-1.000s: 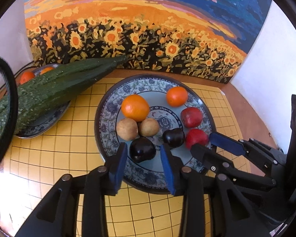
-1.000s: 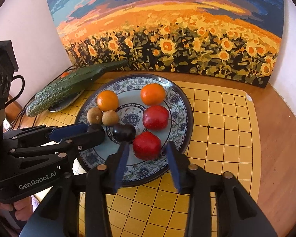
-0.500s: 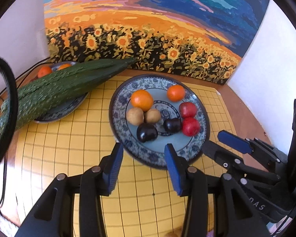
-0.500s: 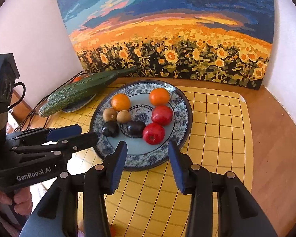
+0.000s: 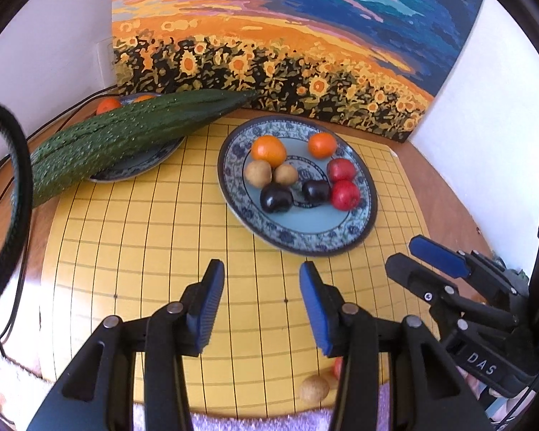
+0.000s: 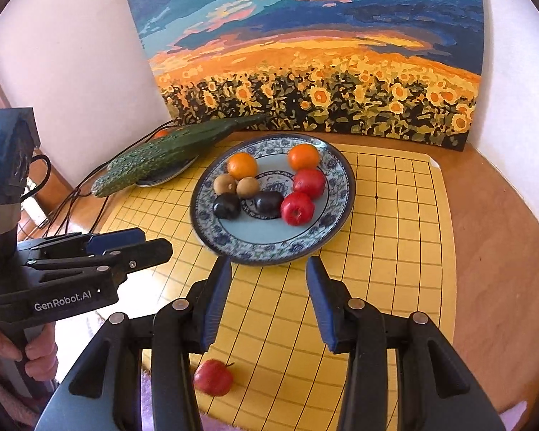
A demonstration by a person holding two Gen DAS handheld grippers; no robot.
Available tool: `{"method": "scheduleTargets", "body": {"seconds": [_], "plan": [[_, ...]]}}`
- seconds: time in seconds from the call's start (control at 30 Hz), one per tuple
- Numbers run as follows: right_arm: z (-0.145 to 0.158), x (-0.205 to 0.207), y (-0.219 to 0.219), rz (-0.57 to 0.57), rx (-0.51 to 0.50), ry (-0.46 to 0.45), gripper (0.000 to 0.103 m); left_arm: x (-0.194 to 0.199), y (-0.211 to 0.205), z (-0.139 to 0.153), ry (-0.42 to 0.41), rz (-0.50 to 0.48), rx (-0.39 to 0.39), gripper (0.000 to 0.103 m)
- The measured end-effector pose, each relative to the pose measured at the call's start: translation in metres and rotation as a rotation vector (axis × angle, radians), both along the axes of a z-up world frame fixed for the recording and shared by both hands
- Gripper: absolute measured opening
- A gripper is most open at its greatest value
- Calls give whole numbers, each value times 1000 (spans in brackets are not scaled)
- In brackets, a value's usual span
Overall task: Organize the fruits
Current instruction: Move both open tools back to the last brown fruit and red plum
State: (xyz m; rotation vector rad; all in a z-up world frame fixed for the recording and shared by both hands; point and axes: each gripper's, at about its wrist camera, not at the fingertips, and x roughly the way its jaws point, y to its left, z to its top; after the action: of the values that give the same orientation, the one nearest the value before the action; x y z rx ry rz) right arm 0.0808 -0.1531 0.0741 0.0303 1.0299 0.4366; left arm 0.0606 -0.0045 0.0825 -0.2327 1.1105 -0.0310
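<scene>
a blue-and-white patterned plate [image 5: 298,240] sits on a yellow gridded mat [image 5: 143,251] spread across a wooden table [image 6: 499,251], holding eight small fruits sorted in pairs: two glossy orange citrus at the far side [image 5: 268,150] [image 5: 322,144], two dull brown kiwi-like fruits [image 5: 257,172] [image 5: 285,174] touching each other just in front of them, two near-black plums [image 5: 276,198] [image 5: 316,191] toward the near rim, and two shiny red fruits [image 5: 341,169] [image 5: 345,194] side by side at the plate's right. the red pair shows short stems and a smooth skin in the right wrist view [image 6: 297,208]. off the plate, a loose red fruit [image 6: 213,377] lies on the mat's near edge, partly behind the right gripper's left finger, and a brown fruit [image 5: 314,389] rests near the same edge in the left wrist view. the left gripper [image 5: 262,307] hovers above the bare mat short of the plate, its blue-padded jaws parted with nothing between them. the right gripper [image 6: 267,303] hangs just short of the plate's near rim, jaws likewise apart and empty. a hand [image 6: 36,355] grips the left tool's handle at the lower left of the right wrist view. to the left, a long, bumpy green cucumber [image 5: 125,136] lies across a second patterned plate [image 5: 143,165] with orange fruit [image 5: 107,105] behind it, and black cables [image 6: 72,197] trail off the table. a sunflower-field painting [image 6: 305,72] leans against the white wall behind.
</scene>
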Motion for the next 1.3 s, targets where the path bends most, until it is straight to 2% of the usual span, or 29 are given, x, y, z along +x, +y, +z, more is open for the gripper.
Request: {"method": "scheduleTargets", "body": {"seconds": [0.47, 1.3], "plan": [[4, -27, -2, 0, -1, 9, 45, -34, -4, 2, 20, -9, -7, 46], [-7, -57, -7, -38, -10, 55, 45, -61, -33, -18, 95, -156, -40, 46]]}}
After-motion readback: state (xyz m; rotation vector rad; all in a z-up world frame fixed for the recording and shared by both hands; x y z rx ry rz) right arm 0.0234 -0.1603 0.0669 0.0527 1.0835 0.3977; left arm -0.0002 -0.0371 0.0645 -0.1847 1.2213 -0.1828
